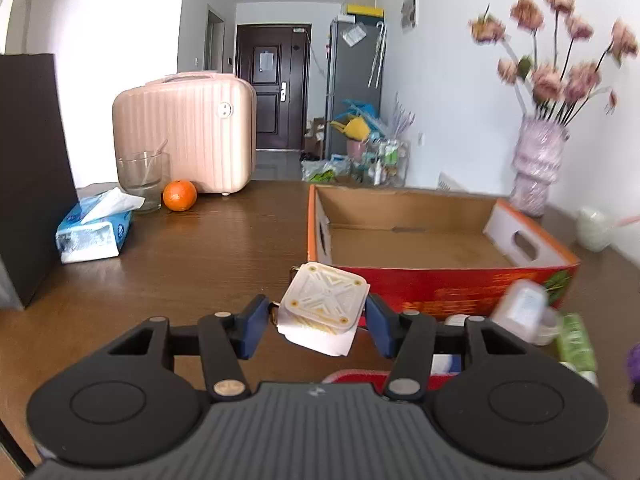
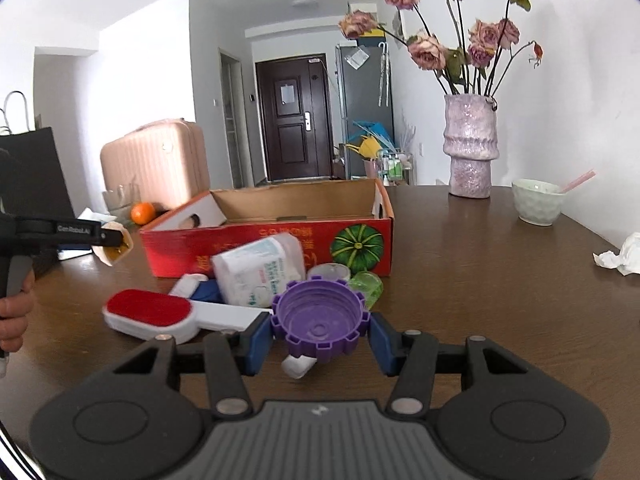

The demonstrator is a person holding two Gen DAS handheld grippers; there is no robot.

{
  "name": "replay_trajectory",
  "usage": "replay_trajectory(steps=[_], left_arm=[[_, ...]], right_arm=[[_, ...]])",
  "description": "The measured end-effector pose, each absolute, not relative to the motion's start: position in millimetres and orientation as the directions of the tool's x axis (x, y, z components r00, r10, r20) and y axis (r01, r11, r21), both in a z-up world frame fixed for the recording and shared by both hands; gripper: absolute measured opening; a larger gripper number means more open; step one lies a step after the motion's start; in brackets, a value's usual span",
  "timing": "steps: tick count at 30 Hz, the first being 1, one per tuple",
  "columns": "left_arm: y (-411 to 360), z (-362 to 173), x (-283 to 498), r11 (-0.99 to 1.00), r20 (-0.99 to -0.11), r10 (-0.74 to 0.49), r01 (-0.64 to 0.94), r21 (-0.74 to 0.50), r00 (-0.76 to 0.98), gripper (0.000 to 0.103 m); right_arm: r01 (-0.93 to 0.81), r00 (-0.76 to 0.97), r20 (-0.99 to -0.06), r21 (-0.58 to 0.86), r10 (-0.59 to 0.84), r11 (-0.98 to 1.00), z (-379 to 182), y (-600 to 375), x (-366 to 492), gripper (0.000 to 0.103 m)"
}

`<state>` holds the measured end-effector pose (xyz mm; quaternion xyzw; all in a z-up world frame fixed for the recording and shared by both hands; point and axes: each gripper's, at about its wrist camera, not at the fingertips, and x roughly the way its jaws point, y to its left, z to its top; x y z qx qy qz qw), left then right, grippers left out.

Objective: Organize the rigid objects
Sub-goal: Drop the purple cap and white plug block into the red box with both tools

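My left gripper point(image 1: 318, 314) is shut on a cream square plastic piece point(image 1: 324, 300), held above the table just before the near left corner of the red cardboard box point(image 1: 440, 288). It also shows at the left of the right wrist view point(image 2: 116, 242). My right gripper point(image 2: 320, 330) is shut on a purple toothed cap point(image 2: 320, 320), held above the table in front of the box point(image 2: 272, 248). The box's inside looks bare. A white clear container point(image 2: 260, 270), a red-padded white brush point(image 2: 156, 312), a tape roll point(image 2: 330, 272) and a green item point(image 2: 366, 286) lie before the box.
On the brown table point(image 1: 200, 264) stand a pink case point(image 1: 188, 132), a glass point(image 1: 142, 178), an orange point(image 1: 179, 195), a tissue pack point(image 1: 94, 230) and a black bag point(image 1: 28, 176) at left. A vase of flowers point(image 2: 470, 148), a bowl point(image 2: 538, 200) and crumpled tissue point(image 2: 622, 256) are at right.
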<state>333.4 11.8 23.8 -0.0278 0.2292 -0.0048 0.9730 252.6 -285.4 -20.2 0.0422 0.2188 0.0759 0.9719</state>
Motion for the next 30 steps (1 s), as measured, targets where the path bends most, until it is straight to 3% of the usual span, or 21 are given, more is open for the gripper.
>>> replay_trajectory(steps=[9, 16, 19, 26, 30], left_arm=[[11.1, 46.3, 310.0, 0.996, -0.406, -0.053, 0.021, -0.084, 0.912, 0.054], [-1.4, 58.2, 388.6, 0.997, -0.389, -0.050, 0.019, -0.081, 0.920, 0.054], [-4.3, 56.3, 445.1, 0.994, -0.431, -0.055, 0.009, -0.109, 0.901, 0.054], [-23.8, 34.2, 571.4, 0.999, -0.578, 0.020, -0.032, -0.010, 0.816, 0.054], [-29.0, 8.4, 622.4, 1.000, -0.685, 0.013, 0.004, 0.023, 0.728, 0.054]], right_arm=[[-0.170, 0.906, -0.375, 0.104, 0.197, 0.980, -0.5, -282.8, 244.0, 0.051], [-0.240, 0.902, -0.345, 0.101, 0.260, 0.966, 28.5, -293.2, 319.7, 0.051], [-0.258, 0.891, -0.354, 0.119, 0.284, 0.959, 39.3, -298.8, 382.7, 0.051], [-0.216, 0.824, -0.510, 0.118, 0.246, 0.969, 34.4, -297.4, 547.4, 0.051], [-0.229, 0.746, -0.639, 0.018, 0.188, 0.973, 12.0, -277.5, 618.6, 0.051]])
